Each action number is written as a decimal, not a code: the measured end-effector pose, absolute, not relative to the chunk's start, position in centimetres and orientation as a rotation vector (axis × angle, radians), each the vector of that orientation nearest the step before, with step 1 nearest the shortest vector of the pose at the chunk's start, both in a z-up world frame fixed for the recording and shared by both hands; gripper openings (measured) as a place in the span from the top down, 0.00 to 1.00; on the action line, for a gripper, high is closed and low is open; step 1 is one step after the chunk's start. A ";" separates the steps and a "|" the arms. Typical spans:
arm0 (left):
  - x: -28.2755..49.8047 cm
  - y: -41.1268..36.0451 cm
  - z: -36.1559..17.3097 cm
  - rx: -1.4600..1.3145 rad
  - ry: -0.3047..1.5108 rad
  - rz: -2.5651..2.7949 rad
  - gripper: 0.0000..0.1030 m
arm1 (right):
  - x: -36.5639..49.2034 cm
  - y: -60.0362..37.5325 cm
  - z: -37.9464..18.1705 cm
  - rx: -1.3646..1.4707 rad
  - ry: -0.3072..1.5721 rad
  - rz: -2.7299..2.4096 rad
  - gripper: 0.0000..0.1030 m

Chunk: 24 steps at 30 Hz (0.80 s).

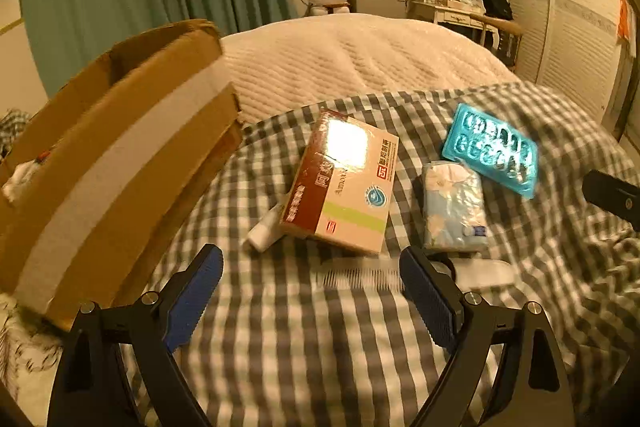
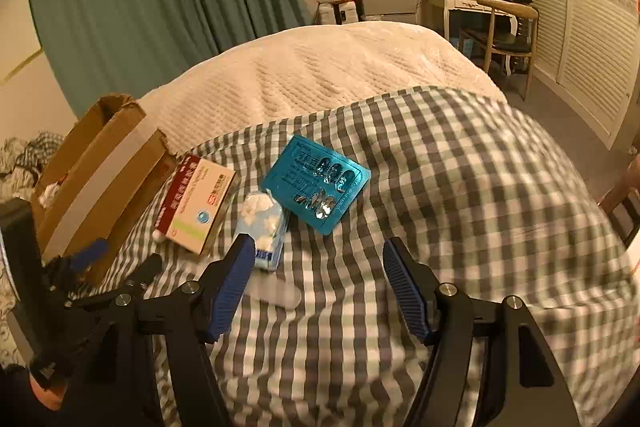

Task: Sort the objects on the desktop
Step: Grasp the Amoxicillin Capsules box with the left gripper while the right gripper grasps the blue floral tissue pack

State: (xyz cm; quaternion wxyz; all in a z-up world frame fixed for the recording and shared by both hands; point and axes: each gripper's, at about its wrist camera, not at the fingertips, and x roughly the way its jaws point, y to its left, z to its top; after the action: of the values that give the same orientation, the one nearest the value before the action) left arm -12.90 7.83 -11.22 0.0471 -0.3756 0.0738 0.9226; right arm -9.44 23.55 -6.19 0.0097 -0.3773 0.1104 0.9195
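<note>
A: Status of the grippers?

B: Left gripper has its jaws spread wide over the checked blanket, nothing between them. Right gripper is apart too, narrower, also empty.

A: Where are the items?

B: All on the blanket. Medicine box lies flat just ahead of the left gripper, a small white bottle touching its near-left corner. Tissue pack sits beside the box on the right, and the teal pill blister is just past it. A white comb, blurred, lies between the left fingertips and the box.

A: Container?

B: Cardboard box, open, on the left edge of the blanket, near the medicine box. Something white inside; can't tell what.
</note>
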 end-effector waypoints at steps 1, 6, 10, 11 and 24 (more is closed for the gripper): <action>-13.5 8.2 -11.7 -1.135 0.252 2.816 0.10 | -9.7 23.6 -6.8 -1.176 0.361 2.863 0.36; -16.4 9.2 -13.6 -1.114 0.323 2.788 0.10 | -11.6 23.0 -8.6 -1.261 0.417 2.867 0.35; -18.7 9.6 -15.1 -1.168 0.333 2.749 0.10 | -12.2 22.4 -8.8 -1.270 0.411 2.881 0.31; -19.1 9.7 -15.4 -1.187 0.349 2.750 0.10 | -12.4 22.1 -9.0 -1.282 0.400 2.875 0.31; -15.6 1.4 -13.3 -1.234 -0.153 2.751 0.24 | -13.1 19.1 -10.2 -1.348 0.246 2.802 0.31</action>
State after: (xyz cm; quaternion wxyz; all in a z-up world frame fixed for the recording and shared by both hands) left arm -15.58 1.39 -13.34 0.0614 -0.4080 -0.0504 0.9095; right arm -13.12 19.10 -10.19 0.0113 -0.4321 0.0788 0.8983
